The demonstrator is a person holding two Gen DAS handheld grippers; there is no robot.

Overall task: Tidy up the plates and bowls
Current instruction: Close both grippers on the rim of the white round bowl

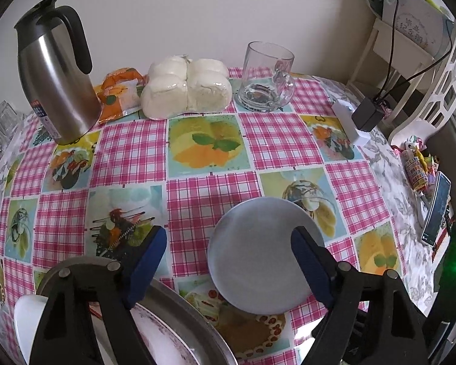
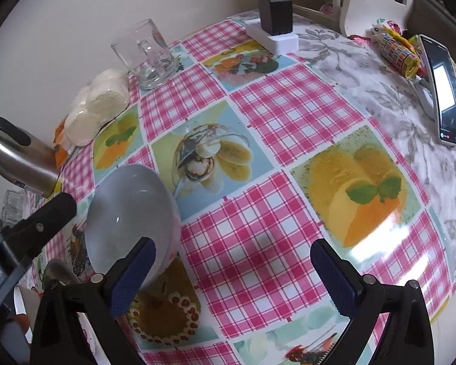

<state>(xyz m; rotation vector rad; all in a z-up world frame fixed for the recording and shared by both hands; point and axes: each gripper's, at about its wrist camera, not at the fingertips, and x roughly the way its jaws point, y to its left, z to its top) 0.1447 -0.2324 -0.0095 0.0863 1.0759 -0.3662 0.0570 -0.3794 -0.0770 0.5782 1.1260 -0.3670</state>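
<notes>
A pale grey-white bowl [image 1: 252,255] stands on the checked tablecloth [image 1: 276,140]. My left gripper [image 1: 228,263] hangs over it with its jaws apart: the right pad [image 1: 310,264] covers the bowl's right rim, while the left pad [image 1: 146,261] stands well clear of it, above a steel plate [image 1: 194,316]. A white dish [image 1: 24,319] lies at the bottom left. In the right wrist view the same bowl [image 2: 127,213] sits left of my right gripper [image 2: 234,273], which is open over bare cloth. Its left pad [image 2: 133,273] is close to the bowl's near side.
Along the wall stand a steel thermos jug [image 1: 54,76], an orange snack packet [image 1: 118,94], a bag of white buns [image 1: 185,91] and a glass mug [image 1: 267,79]. A charger block [image 1: 364,115], a phone [image 1: 437,210] and a white chair [image 1: 434,85] are on the right.
</notes>
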